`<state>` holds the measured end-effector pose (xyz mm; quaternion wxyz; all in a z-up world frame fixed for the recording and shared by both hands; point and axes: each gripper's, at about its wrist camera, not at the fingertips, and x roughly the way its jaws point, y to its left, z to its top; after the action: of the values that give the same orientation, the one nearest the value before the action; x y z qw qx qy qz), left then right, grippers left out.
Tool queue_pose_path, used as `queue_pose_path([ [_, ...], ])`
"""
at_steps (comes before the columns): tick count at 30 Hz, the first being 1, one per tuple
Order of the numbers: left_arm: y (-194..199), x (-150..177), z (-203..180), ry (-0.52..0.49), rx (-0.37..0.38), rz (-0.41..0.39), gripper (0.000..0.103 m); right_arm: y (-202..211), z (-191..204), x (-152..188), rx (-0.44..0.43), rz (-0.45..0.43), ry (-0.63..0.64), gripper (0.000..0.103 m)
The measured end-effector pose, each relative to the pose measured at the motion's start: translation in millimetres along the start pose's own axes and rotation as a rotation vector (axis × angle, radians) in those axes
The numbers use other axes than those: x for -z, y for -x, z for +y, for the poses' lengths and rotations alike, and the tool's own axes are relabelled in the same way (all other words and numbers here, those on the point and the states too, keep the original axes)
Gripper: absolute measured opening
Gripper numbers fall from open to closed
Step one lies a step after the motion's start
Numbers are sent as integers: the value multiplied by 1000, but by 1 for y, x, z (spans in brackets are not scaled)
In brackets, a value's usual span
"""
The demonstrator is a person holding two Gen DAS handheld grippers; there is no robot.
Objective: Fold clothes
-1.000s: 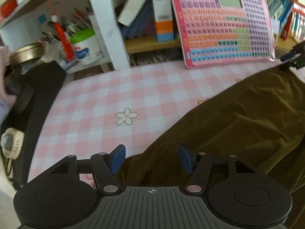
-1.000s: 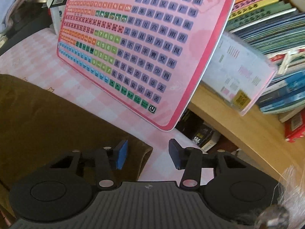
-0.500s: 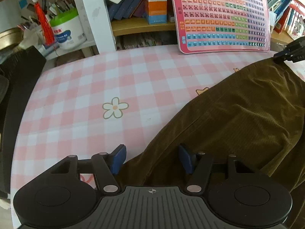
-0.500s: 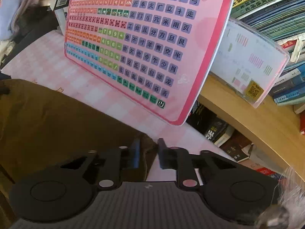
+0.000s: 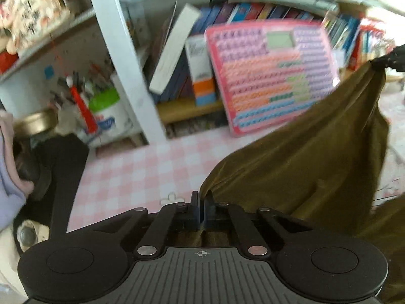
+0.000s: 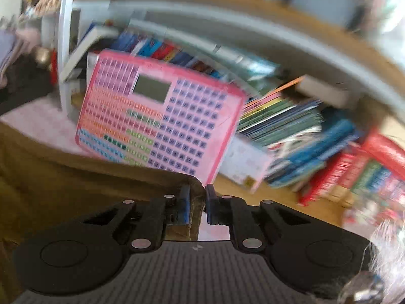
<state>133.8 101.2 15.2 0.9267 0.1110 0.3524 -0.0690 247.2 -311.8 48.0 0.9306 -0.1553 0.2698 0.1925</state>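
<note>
Item: olive-brown corduroy garment [image 5: 303, 167], lifted off a pink-and-white checked tablecloth [image 5: 141, 169] and slung between two grippers. Left gripper [image 5: 201, 202]: jaws pinched together on one edge of the cloth, which bunches out just right of the fingertips and passes between them toward the camera. Right gripper [image 6: 196, 197]: jaws closing, narrow, with a rounded corner of the garment [image 6: 76, 190] caught between the blue pads [image 6: 184, 202]; in the left wrist view this gripper [image 5: 391, 59] shows at the upper right, the fabric peaking at its tip. Orientation: the garment's long axis runs from the left gripper up and rightward to the right gripper, the cloth hanging in slack folds below that line; the lower part, as best the blur allows, drapes out of sight at the right. Background: pink children's keyboard tablet [image 6: 157, 124] with rows of coloured keys and a small grey screen, leaning on a bookshelf [image 5: 187, 106]; key characters and book spines are too smeared to read. White tub with green lid [image 5: 106, 109] holding pens, label illegible.
</note>
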Motion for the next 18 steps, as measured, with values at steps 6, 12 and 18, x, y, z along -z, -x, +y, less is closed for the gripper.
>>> queue_pose_path([
  [6,74,20,-7,4,83,-161,3,120,22,27,98,-95,-76,11],
  [12,122,85,-30,-30,180,-164,3,213,68,120,105,3,-208,11],
  [18,122,143,-42,-8,287,-35,11,233,120,221,158,233,-291,15],
])
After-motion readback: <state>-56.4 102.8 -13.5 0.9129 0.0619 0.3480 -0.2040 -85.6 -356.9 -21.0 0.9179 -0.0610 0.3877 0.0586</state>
